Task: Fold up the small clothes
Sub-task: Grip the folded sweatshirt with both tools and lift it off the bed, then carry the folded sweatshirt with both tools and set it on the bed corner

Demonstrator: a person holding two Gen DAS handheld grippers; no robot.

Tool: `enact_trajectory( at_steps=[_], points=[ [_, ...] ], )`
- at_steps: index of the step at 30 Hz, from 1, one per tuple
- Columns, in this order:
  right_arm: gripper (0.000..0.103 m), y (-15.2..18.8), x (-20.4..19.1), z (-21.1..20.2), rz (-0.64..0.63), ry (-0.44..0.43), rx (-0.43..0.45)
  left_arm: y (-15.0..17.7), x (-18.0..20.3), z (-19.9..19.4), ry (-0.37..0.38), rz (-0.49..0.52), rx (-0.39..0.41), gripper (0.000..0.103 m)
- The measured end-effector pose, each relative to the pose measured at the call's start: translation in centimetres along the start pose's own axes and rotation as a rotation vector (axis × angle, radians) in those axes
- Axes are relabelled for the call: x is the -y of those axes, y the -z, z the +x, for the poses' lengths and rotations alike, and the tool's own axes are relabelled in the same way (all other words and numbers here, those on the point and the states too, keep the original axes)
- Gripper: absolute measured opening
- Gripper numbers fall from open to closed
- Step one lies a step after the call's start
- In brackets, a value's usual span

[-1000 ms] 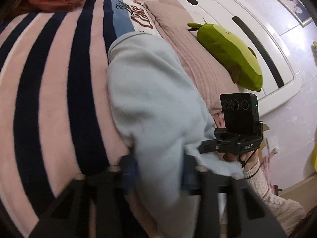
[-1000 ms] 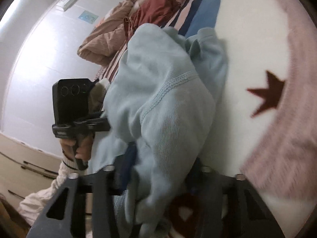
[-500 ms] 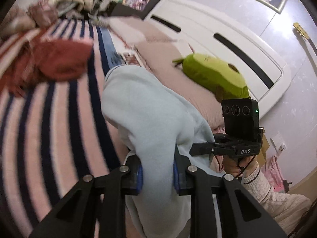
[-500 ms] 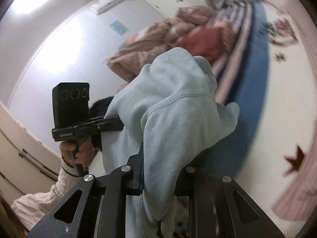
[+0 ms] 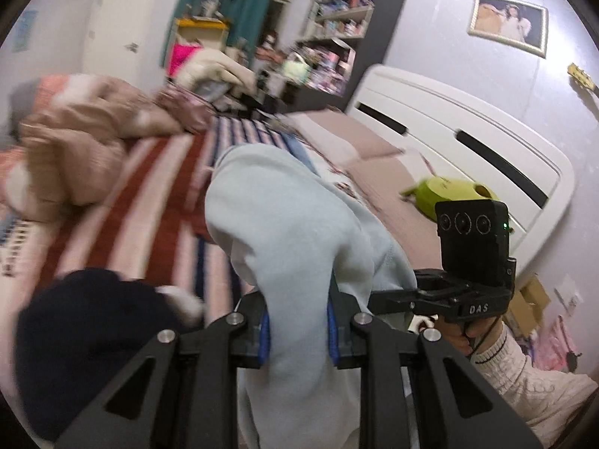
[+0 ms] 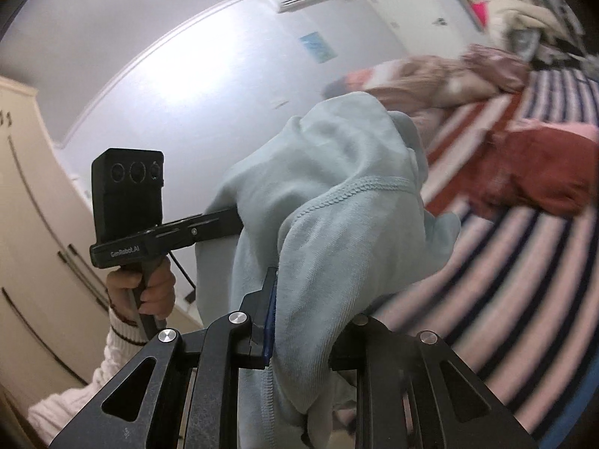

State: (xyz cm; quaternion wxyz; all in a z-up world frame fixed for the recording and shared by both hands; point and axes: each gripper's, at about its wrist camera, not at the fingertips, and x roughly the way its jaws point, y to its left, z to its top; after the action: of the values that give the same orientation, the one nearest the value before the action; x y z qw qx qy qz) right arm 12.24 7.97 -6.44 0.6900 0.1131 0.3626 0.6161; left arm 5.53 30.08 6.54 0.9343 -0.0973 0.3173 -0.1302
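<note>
Both hand-held grippers — left (image 5: pixel 297 331) and right (image 6: pixel 299 331) — are clamping the pale blue garment (image 5: pixel 284 232) above the striped bed (image 6: pixel 524 262), risking bunched cloth slipping free.

A green plush toy (image 5: pixel 447 194) lies by the white headboard (image 5: pixel 468 142) on the striped blanket (image 5: pixel 157 202).

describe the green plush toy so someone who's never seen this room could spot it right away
Find the white headboard of the bed. Just in front of it, the green plush toy lies on the dusty pink bedding. It is the only bright lime green thing on the bed.
</note>
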Motion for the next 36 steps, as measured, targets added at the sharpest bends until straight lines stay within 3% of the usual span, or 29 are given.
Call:
enact_trajectory(
  at_steps=[6, 11, 18, 23, 28, 31, 36],
  points=[
    [0.014, -2.9, -5.9, 8.0, -0.066, -0.078, -0.032, -0.3, -5.9, -7.4, -0.120, -0.054, 0.072, 0.019],
    [0.014, -5.5, -7.3, 14.8, -0.055, -0.123, -0.092, -0.5, -11.1, -9.9, -0.188, -0.116, 0.083, 0.019],
    [0.014, -6.8, -4.0, 23.1, -0.001, -0.041, -0.192, 1.7, -19.4, -6.0, -0.245, -0.239, -0.032, 0.020],
    [0.015, -7.2, -1.2, 26.2, -0.045, 0.031, -0.230, 3.1, -23.3, -3.2, -0.221, -0.306, -0.070, 0.024],
    [0.020, -7.0, -0.4, 27.1, -0.042, 0.057, -0.251, 3.6, -25.1, -1.2, -0.265, -0.331, -0.100, 0.045],
    [0.028, -6.3, -0.9, 26.4, -0.046, 0.073, -0.257, 3.8, -25.5, -1.4, -0.277, -0.341, -0.090, 0.055],
    [0.057, -6.2, -1.6, 25.0, -0.063, 0.054, -0.255, 3.3, -24.5, -3.1, -0.320, -0.322, -0.038, 0.057]
  ],
)
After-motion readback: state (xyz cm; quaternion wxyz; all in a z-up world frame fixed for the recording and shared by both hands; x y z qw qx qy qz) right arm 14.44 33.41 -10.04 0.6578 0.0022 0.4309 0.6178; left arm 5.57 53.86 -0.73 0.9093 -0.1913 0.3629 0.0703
